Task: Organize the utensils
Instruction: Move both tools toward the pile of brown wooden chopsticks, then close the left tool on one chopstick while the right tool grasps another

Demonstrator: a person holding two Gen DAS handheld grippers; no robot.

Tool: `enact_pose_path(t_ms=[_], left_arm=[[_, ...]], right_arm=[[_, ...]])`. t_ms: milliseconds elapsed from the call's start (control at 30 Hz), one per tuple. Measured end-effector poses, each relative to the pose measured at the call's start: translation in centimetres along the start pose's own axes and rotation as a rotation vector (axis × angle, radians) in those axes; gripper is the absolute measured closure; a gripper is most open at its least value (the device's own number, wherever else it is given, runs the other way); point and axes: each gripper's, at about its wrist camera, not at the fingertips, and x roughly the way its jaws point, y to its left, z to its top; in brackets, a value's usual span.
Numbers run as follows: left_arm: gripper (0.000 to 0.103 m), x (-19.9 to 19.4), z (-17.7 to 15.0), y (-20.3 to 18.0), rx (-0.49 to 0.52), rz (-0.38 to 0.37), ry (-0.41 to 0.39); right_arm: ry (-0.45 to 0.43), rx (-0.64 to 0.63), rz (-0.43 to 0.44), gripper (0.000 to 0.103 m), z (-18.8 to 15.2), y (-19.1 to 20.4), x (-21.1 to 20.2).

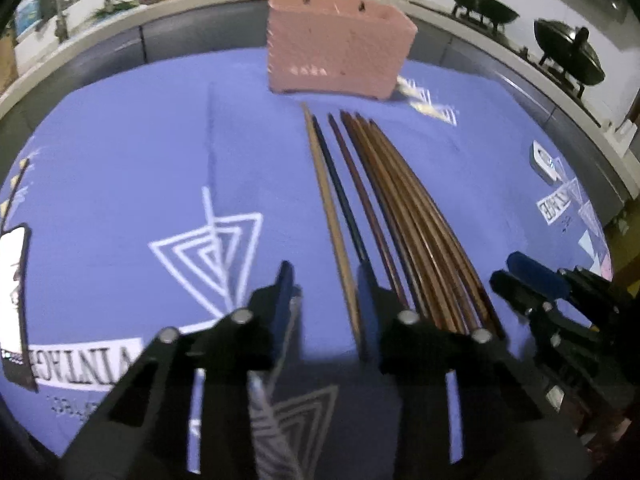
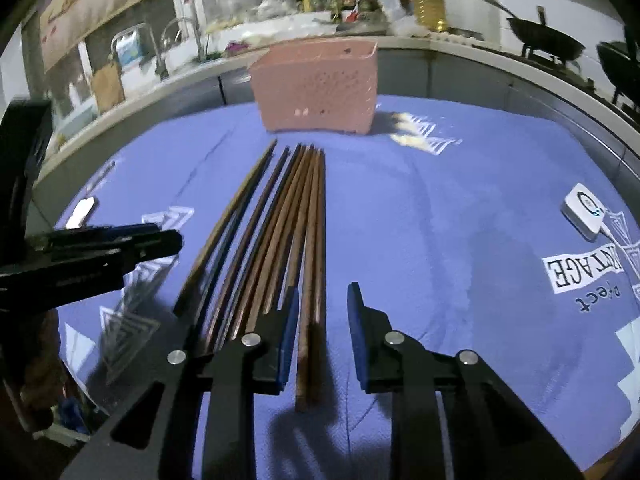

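Several wooden chopsticks (image 1: 384, 208) lie side by side on the blue cloth, pointing toward a pink perforated holder (image 1: 340, 60) at the far side. My left gripper (image 1: 326, 280) is open, its jaws astride the leftmost light chopstick (image 1: 332, 220) near its close end. My right gripper (image 2: 322, 300) is open, its jaws astride the rightmost chopsticks (image 2: 316, 240) of the row (image 2: 272, 232). The pink holder (image 2: 316, 88) stands upright beyond them. The right gripper also shows at the left wrist view's right edge (image 1: 532, 280), and the left gripper at the right wrist view's left edge (image 2: 120, 248).
A blue printed cloth (image 1: 120, 152) covers the table. A small white device (image 2: 586, 216) with a cable lies at the right. A phone (image 1: 14, 300) lies at the left edge. A kitchen counter with a sink (image 1: 80, 4) and woks (image 1: 568, 56) runs behind.
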Motion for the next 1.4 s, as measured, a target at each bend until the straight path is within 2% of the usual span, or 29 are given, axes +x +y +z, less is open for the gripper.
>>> enact_pose_path(t_ms=[100, 433, 533, 600, 733, 833, 1000, 1067, 1200, 1267, 1300, 1333, 1367, 1400], left_arm=[[0.076, 1.1, 0.0, -0.6, 0.026, 0.034, 0.008], [0.077, 2.3, 0.3, -1.3, 0.044, 0.083, 0.011], [0.096, 2.4, 0.2, -1.2, 0.055, 0.11, 0.002], [0.096, 2.2, 0.1, -0.8, 0.048, 0.092, 0.008], [0.096, 1.2, -1.2, 0.3, 0.054, 0.085, 0.025], [0.096, 0.9, -1.2, 1.0, 0.065, 0.08, 0.048], [0.093, 2.0, 2.2, 0.8, 0.11, 0.084, 0.037], [0.092, 3.2, 4.1, 0.5, 0.143, 0.113, 0.023], [0.092, 6.2, 7.5, 0.2, 0.173, 0.119, 0.065], [0.092, 6.9, 8.6, -0.2, 0.206, 0.126, 0.057], [0.092, 7.3, 9.1, -0.5, 0.221, 0.126, 0.055], [0.092, 7.6, 9.6, -0.8, 0.229, 0.12, 0.054], [0.1, 7.8, 10.0, -0.7, 0.229, 0.108, 0.056], [0.103, 7.9, 10.4, -0.6, 0.223, 0.08, 0.064]], right_arm=[[0.023, -0.018, -0.047, 0.078, -0.5, -0.1, 0.8], [0.024, -0.052, -0.043, 0.078, -0.4, 0.1, 1.4], [0.018, -0.057, -0.051, 0.08, -0.5, -0.2, 1.5], [0.023, -0.035, -0.059, 0.086, -0.4, -1.0, 1.4], [0.048, -0.022, -0.08, 0.086, -0.2, -2.0, 1.1], [0.08, -0.029, -0.061, 0.086, 0.3, -2.5, 1.3], [0.14, -0.071, 0.011, 0.086, 4.0, -2.9, 3.9], [0.156, -0.082, 0.024, 0.086, 5.8, -2.9, 5.4], [0.174, -0.146, 0.03, 0.086, 9.9, -2.0, 8.6], [0.191, -0.153, 0.05, 0.086, 11.5, -1.9, 9.8], [0.196, -0.162, 0.064, 0.087, 12.4, -1.8, 10.5], [0.198, -0.166, 0.083, 0.095, 12.9, -1.8, 10.8], [0.203, -0.159, 0.103, 0.098, 13.2, -2.0, 11.1], [0.209, -0.147, 0.116, 0.098, 13.6, -2.1, 11.3]])
